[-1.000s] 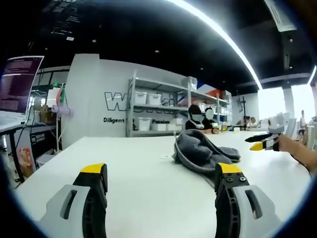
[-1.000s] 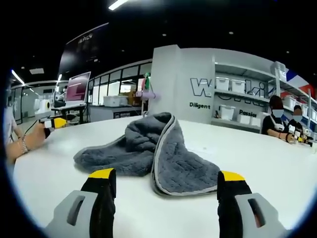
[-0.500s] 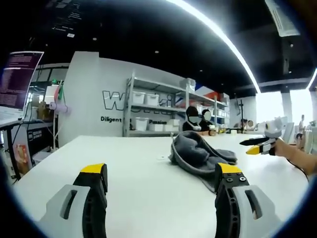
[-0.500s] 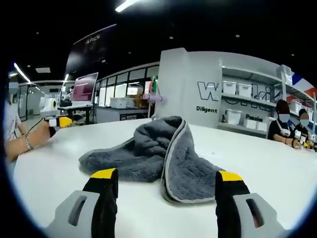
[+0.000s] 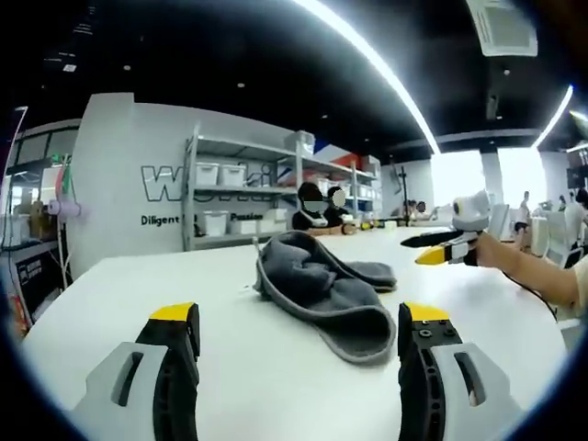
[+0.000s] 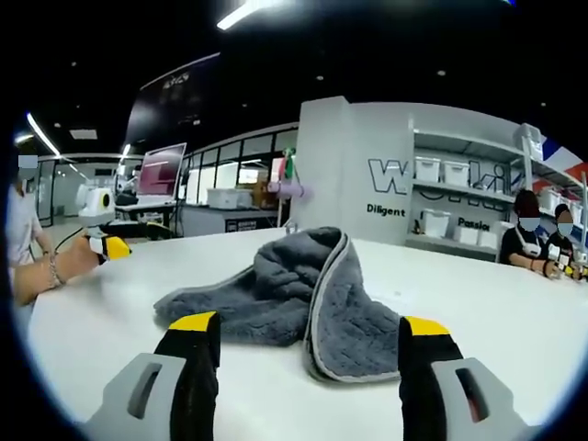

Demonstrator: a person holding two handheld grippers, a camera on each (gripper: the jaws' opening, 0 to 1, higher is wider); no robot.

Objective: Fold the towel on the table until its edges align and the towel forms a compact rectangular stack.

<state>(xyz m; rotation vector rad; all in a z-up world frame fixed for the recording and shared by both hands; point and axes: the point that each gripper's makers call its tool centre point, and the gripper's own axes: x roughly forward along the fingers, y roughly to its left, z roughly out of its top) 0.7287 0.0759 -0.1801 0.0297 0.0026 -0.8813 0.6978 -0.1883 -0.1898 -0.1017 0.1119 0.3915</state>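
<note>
1. Our left gripper hovers with jaws spread wide — gripping nothing.
2. Our right gripper is likewise spread and clear of the cloth.
3. The grey towel lies crumpled on the white table — between both grippers.

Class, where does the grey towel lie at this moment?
The grey towel lies crumpled on the white table, just ahead of the open right gripper; in the left gripper view it sits centre-right.
</note>
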